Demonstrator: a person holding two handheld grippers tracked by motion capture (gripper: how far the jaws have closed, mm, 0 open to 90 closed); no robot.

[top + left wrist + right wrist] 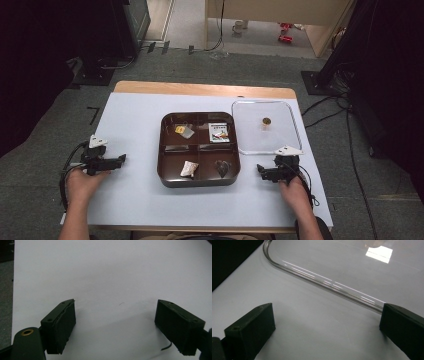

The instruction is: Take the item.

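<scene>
A clear lid (pixel 266 127) lies flat on the white table (pixel 135 130), at the far right, just beside the right edge of a dark brown tray (pixel 199 149) with four compartments. A small round gold knob (pixel 266 121) sits at the lid's middle. In the right gripper view the lid's rounded glassy rim (pixel 324 281) runs across the table just beyond the jaws. The right gripper (pixel 263 172) rests on the table close to the lid's near right corner and near the tray's right side, with the person's right hand (pixel 295 192) behind it; its jaws stand wide apart with nothing between them but bare table. The left gripper (pixel 120 160) lies on the table well to the left of the tray, held by the left hand (pixel 82 182), jaws pointing toward the tray; the left gripper view shows its jaws also spread wide and empty over the white surface. In the tray, the far left compartment holds a small yellow packet (pixel 181 130), the far right one a white card (pixel 219 132) with print on it, the near left one a crumpled pale wrapper (pixel 189 168), and the near right one a small dark object (pixel 222 167) whose kind cannot be told. Beyond the table lies grey floor (pixel 240 65).
</scene>
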